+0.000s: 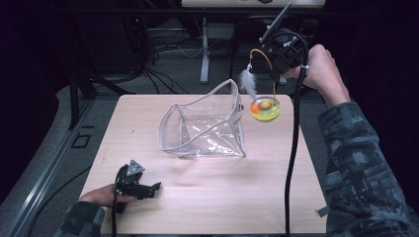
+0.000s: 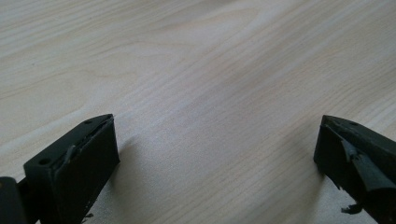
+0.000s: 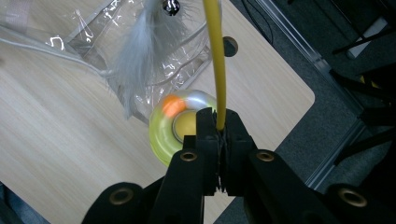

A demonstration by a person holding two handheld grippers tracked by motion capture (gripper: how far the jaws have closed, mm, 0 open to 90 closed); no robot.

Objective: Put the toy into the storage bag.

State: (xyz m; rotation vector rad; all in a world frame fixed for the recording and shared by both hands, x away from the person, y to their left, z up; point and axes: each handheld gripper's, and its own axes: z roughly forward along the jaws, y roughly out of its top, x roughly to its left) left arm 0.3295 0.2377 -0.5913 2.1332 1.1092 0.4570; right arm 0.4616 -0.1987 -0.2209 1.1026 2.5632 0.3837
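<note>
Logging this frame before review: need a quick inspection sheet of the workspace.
Surface: light wood table, bare around the bag.
Job's things: clear plastic bag, mouth open, standing mid-table; cat toy with yellow-green ring base, yellow wire stem and white feather, lifted beside the bag.
Clutter: nothing seen.
Grippers: right tool shut on the toy's yellow wire stem; left tool open, low over the table.
Cables: black cable trailing from the right tool.
Surroundings: dark floor, cables, table legs behind.
</note>
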